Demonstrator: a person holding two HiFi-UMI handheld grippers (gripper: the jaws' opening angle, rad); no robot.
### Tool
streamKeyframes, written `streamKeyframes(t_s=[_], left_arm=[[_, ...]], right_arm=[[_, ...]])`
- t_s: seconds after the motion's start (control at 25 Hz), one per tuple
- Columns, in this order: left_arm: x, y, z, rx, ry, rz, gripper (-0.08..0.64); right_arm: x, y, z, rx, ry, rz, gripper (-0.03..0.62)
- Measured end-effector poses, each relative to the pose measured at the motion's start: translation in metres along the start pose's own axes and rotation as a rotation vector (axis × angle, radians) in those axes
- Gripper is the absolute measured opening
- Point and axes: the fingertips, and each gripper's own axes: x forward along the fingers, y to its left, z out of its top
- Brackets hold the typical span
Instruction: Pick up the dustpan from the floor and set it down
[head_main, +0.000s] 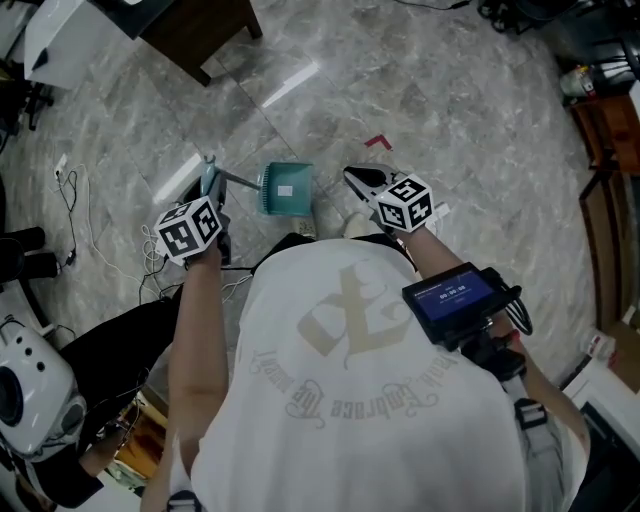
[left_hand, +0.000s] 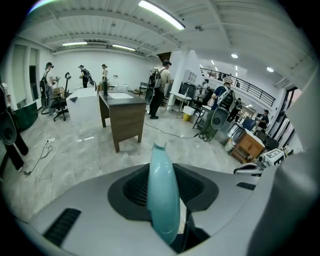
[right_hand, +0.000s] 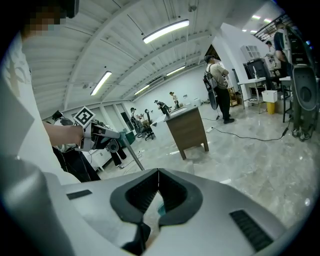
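Note:
A teal dustpan (head_main: 285, 188) with a long grey handle (head_main: 238, 181) is down at the floor in front of me; I cannot tell whether it touches the floor. My left gripper (head_main: 211, 190) is shut on the teal grip at the handle's top end (left_hand: 163, 195), which stands up between its jaws. To the right of the pan, my right gripper (head_main: 352, 178) is shut with nothing in it. In the right gripper view its jaws (right_hand: 159, 172) meet at the tips, and a sliver of teal shows below them.
A brown wooden desk (head_main: 195, 35) stands at the far left. Cables (head_main: 75, 210) trail on the marble floor at the left, and a red mark (head_main: 378, 142) lies beyond the pan. Wooden furniture (head_main: 610, 130) lines the right side. Several people stand in the far room (left_hand: 159, 90).

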Motion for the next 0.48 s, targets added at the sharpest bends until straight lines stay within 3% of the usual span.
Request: streamKeyframes(t_s=[0.48], left_arm=[[0.039, -0.024, 0.017, 0.048, 0.054, -0.105, 0.138]], right_arm=[[-0.012, -0.018, 0.001, 0.071, -0.015, -0.088, 0.017]])
